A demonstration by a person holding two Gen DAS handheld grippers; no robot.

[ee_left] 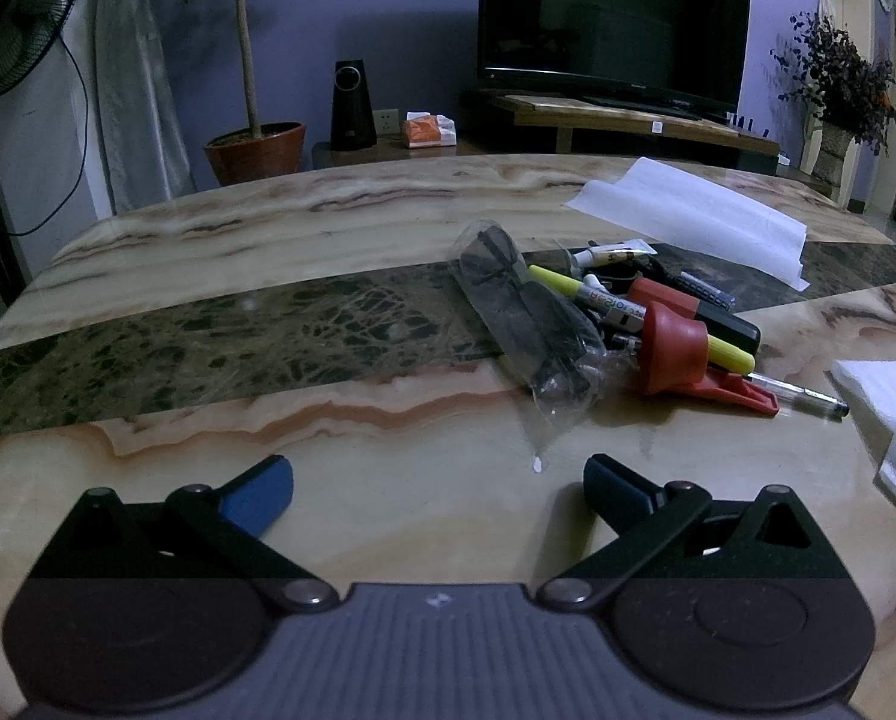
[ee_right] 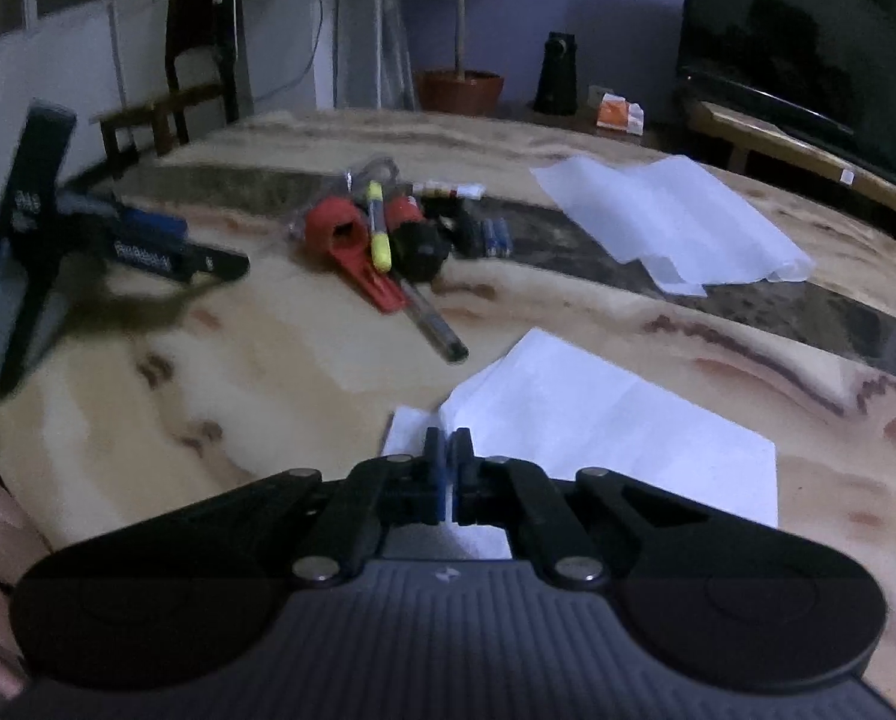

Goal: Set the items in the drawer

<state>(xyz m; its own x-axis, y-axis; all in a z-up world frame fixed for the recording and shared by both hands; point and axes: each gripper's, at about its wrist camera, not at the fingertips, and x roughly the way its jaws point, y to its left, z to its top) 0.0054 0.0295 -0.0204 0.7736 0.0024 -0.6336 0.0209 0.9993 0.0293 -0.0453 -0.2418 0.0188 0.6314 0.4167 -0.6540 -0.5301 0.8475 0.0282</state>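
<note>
- The right gripper [ee_right: 448, 441] has its jaws drawn together with nothing visibly caught between them; it hangs low over the near edge of a white foam sheet [ee_right: 598, 414] on the marble table [ee_right: 256, 396].
- The left gripper [ee_left: 439, 483] stands wide open and empty above bare table, its blue pads [ee_left: 256, 495] well apart and pointing toward the far side.
- Just beyond the left gripper, slightly right, lies the heap of items: a clear plastic bag [ee_left: 520, 318] holding something dark, a yellow highlighter [ee_left: 574, 285], a red plastic tool [ee_left: 679, 348], a clear pen [ee_left: 802, 393] sticking out toward the right, and a white tube [ee_left: 619, 253] at the far end.
- In the right wrist view that same heap sits far and left of the gripper, with small batteries [ee_right: 496, 237] at its right edge.
- A sheet of thin white paper [ee_left: 700, 216] lies farther off to the right.
- No drawer appears in either view, so I cannot tell where it is.
- Judged step: the very start, before any item is taken; the whole heap is on the table.
- Next move likely calls for the open left gripper to travel forward to the nearest item, probably the bag, and close on it, or for the right gripper to open first.
</note>
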